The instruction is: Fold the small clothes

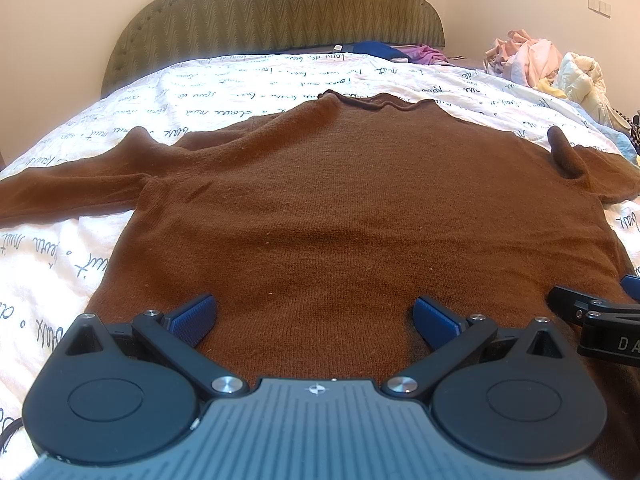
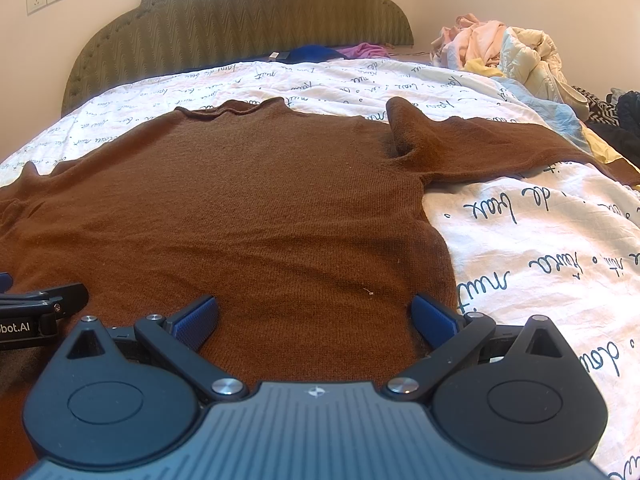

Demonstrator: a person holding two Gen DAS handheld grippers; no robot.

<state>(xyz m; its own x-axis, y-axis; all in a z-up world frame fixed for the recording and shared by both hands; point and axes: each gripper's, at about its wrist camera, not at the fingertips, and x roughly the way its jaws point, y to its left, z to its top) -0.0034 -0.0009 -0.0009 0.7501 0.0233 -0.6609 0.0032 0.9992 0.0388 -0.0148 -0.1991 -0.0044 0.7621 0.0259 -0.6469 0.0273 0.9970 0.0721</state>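
A script-printed quilt (image 1: 280, 76) covers the bed below a green headboard (image 1: 272, 12).

Left gripper (image 1: 315, 316) and right gripper (image 2: 315, 316) side by side, level, jaws spread wide, empty.

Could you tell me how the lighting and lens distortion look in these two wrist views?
Left wrist view: strong fisheye bowing, dark corners, glare washing out the bedspread behind the brown sweater. Right wrist view: the same curvature and vignetting, a bright window patch above the headboard, the sweater evenly lit.
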